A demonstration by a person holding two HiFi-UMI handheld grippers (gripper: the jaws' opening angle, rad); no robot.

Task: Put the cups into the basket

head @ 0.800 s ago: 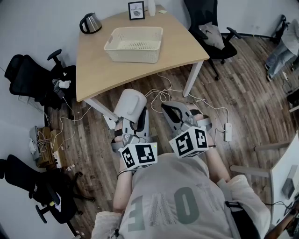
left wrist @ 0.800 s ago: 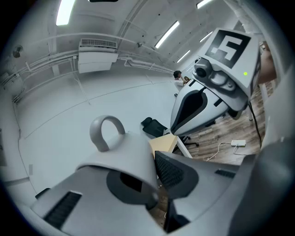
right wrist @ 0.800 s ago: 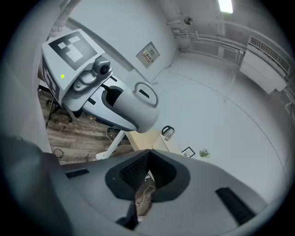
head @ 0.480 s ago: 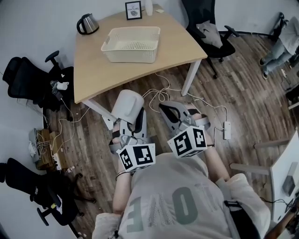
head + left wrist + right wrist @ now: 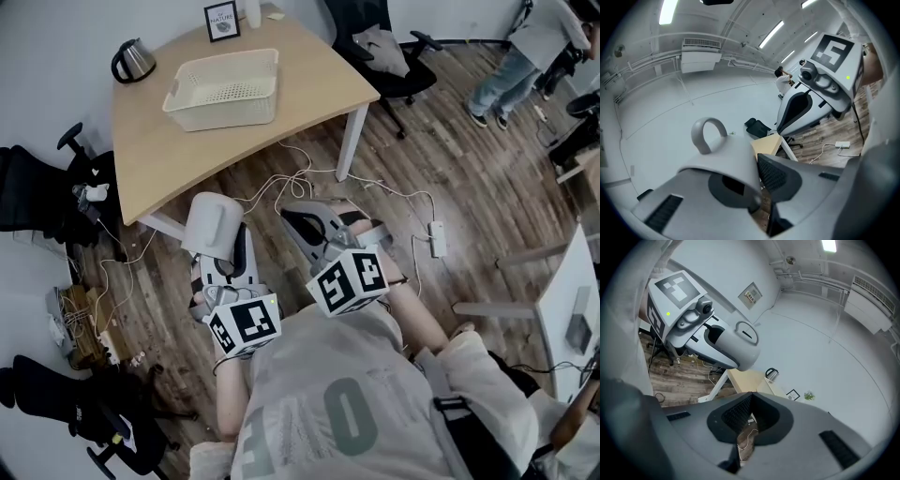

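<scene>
L gripper (image 5: 223, 248): my jaws clamp a cup (image 5: 212, 223).
R gripper (image 5: 300, 223): my jaws pressed together, empty.
Basket (image 5: 225, 89): on table (image 5: 319, 80), well apart from both.

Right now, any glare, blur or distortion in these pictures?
Head view: sharp, evenly lit, mild bend toward the edges. Left gripper view: fisheye, dark corners, glaring ceiling strips, the cup close to the lens looks soft. Right gripper view: same fisheye and dark rim, one bright ceiling light.
</scene>
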